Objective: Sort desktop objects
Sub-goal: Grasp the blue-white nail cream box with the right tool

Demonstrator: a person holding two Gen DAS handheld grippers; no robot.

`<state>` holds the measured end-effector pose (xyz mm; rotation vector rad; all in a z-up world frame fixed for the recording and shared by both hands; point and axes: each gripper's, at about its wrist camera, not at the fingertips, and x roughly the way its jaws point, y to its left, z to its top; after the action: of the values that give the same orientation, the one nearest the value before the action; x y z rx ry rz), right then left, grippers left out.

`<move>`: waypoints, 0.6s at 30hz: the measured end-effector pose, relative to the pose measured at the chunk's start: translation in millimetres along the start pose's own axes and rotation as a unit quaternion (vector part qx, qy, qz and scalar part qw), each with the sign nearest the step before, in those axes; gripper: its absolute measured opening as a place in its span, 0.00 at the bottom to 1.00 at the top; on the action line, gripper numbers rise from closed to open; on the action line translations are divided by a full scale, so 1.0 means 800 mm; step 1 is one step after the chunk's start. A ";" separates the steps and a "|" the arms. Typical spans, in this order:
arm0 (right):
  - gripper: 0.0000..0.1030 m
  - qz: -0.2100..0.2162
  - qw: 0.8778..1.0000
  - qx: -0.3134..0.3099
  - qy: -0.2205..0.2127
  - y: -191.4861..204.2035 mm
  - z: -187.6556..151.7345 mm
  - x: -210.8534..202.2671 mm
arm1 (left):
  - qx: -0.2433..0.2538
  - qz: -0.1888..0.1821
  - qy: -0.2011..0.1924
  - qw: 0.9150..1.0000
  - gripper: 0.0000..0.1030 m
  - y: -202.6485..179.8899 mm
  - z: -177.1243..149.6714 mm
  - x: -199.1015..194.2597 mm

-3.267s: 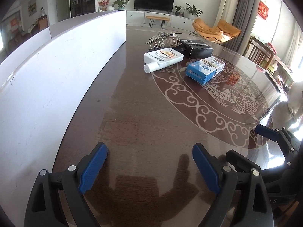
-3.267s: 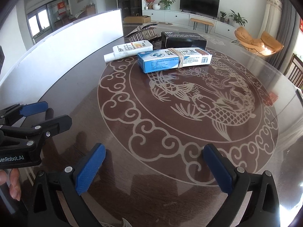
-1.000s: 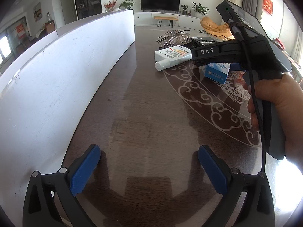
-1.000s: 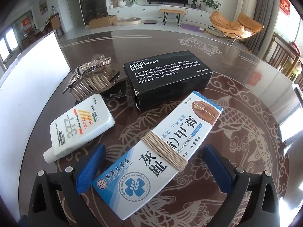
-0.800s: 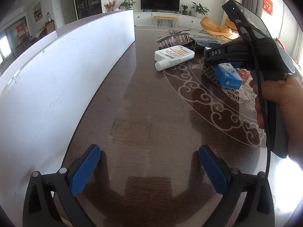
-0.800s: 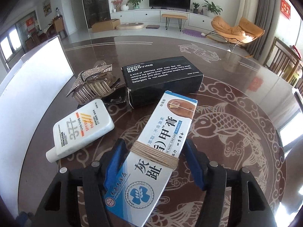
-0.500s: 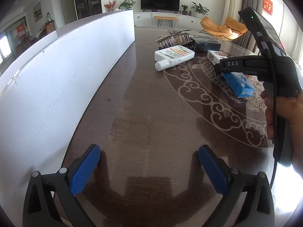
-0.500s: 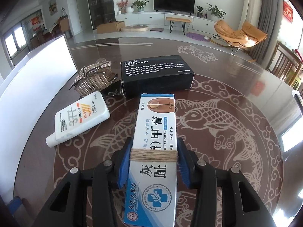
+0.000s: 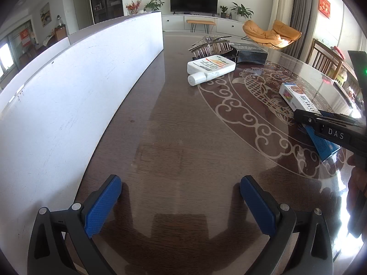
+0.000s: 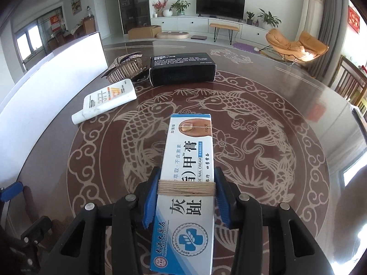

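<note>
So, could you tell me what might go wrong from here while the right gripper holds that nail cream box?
The right gripper clamps the nail cream box at its twine wrap, with much of its length jutting forward, so it may pivot or slip. Swung low, its far end could strike the white tube or black box.

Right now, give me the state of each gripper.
Left gripper: open, holding nothing.
Right gripper: shut on the nail cream box.

Both wrist views look low across the table (image 9: pixel 183 137); both share the white tube (image 10: pixel 107 102).
</note>
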<state>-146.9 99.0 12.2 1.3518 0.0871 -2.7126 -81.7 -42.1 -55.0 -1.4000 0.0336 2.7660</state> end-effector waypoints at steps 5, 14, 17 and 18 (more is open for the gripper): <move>0.44 0.001 1.000 0.002 -0.008 -0.011 -0.029 -0.021 | 0.000 0.000 0.000 1.000 1.00 0.000 0.000 0.000; 0.64 0.017 1.000 0.006 -0.011 -0.019 -0.045 -0.030 | 0.000 0.000 0.000 1.000 1.00 0.000 0.000 0.000; 0.73 0.015 1.000 -0.002 -0.008 -0.014 -0.046 -0.029 | 0.000 -0.002 0.000 1.000 1.00 0.000 -0.001 0.000; 0.76 0.013 1.000 -0.002 -0.006 -0.014 -0.045 -0.028 | 0.000 -0.002 0.000 1.000 1.00 -0.001 -0.001 0.000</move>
<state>-106.2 115.4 8.1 1.3249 0.0730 -2.6975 -81.2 -41.5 -55.6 -1.3982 0.0313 2.7634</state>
